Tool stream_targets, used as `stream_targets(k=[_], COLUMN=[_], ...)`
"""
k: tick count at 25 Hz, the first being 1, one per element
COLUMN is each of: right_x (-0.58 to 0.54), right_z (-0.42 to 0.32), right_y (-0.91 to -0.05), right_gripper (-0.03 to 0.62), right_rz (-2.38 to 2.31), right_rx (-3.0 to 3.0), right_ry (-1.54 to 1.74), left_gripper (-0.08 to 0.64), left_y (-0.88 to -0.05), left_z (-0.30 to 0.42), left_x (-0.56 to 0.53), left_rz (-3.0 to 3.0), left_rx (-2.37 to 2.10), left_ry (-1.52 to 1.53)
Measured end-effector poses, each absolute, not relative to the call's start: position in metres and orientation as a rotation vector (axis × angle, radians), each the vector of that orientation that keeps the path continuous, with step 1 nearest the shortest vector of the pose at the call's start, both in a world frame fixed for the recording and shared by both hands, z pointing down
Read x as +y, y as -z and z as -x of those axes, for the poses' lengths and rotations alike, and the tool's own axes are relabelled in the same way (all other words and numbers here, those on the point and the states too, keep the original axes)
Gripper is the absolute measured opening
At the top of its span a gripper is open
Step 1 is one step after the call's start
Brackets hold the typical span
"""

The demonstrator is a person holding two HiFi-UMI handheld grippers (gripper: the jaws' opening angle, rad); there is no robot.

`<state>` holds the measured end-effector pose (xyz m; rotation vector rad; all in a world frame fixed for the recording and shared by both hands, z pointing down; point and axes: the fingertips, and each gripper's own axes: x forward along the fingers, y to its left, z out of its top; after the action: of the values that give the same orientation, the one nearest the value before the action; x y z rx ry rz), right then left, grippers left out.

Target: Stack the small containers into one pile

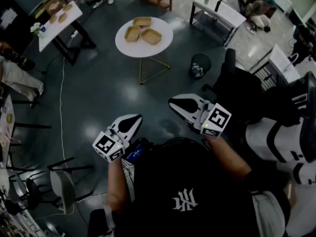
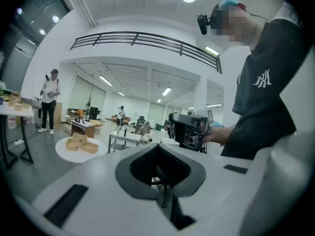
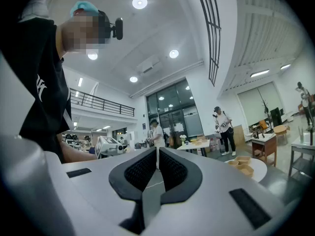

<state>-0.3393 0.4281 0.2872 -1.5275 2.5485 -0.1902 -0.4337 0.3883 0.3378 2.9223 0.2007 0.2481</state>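
Observation:
Three small tan containers [image 1: 142, 29] lie side by side, unstacked, on a round white table [image 1: 159, 49] across the floor, far from both grippers. The left gripper view shows them small at mid-left [image 2: 81, 144], and the right gripper view shows them at the right [image 3: 243, 164]. My left gripper [image 1: 135, 119] is held near my body, shut, with nothing between its jaws [image 2: 158, 154]. My right gripper [image 1: 173, 102] is beside it, also shut and empty [image 3: 157, 154]. Each gripper faces the other: the right one [image 2: 189, 129] and the left one [image 3: 110, 144] appear in each other's views.
A black mesh bin [image 1: 200, 65] stands right of the round table and a black office chair [image 1: 237, 88] is nearer me. A white desk [image 1: 59, 21] at far left carries more tan containers. Another desk [image 1: 217, 10] is at the back right. A person [image 2: 49, 102] stands in the distance.

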Motion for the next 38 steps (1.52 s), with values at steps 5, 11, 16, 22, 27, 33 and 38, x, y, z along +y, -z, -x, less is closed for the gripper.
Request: stream_targets(k=[5, 11, 16, 22, 27, 33, 38], right_x=[0.449, 0.462, 0.484, 0.493, 0.486, 0.469, 0.445], right_z=[0.295, 0.268, 0.245, 0.232, 0.230, 0.232, 0.207], right_y=[-0.288, -0.291, -0.296, -0.299, -0.302, -0.321, -0.338], right_gripper=[0.041, 0.041, 0.041, 0.041, 0.041, 0.041, 0.041], right_rz=[1.679, 1.651, 1.577, 1.469, 1.402, 1.379, 1.438], right_rx=[2.580, 2.567, 2.547, 2.576, 2.563, 2.560, 2.568], right_ry=[0.162, 0.183, 0.205, 0.232, 0.319, 0.430, 0.477], left_gripper=[0.003, 0.003, 0.003, 0.003, 0.003, 0.003, 0.003], left_y=[-0.310, -0.315, -0.326, -0.326, -0.326, -0.337, -0.336], left_z=[0.399, 0.376, 0.356, 0.340, 0.338, 0.345, 0.320], left_x=[0.392, 0.406, 0.426, 0.438, 0.437, 0.418, 0.387], left_rz=[-2.967, -2.978, -2.965, -2.947, -2.896, -2.831, -2.827], left_rx=[0.201, 0.179, 0.141, 0.064, 0.013, 0.001, 0.041], left_ry=[-0.174, -0.257, -0.327, -0.323, -0.383, -0.419, -0.338])
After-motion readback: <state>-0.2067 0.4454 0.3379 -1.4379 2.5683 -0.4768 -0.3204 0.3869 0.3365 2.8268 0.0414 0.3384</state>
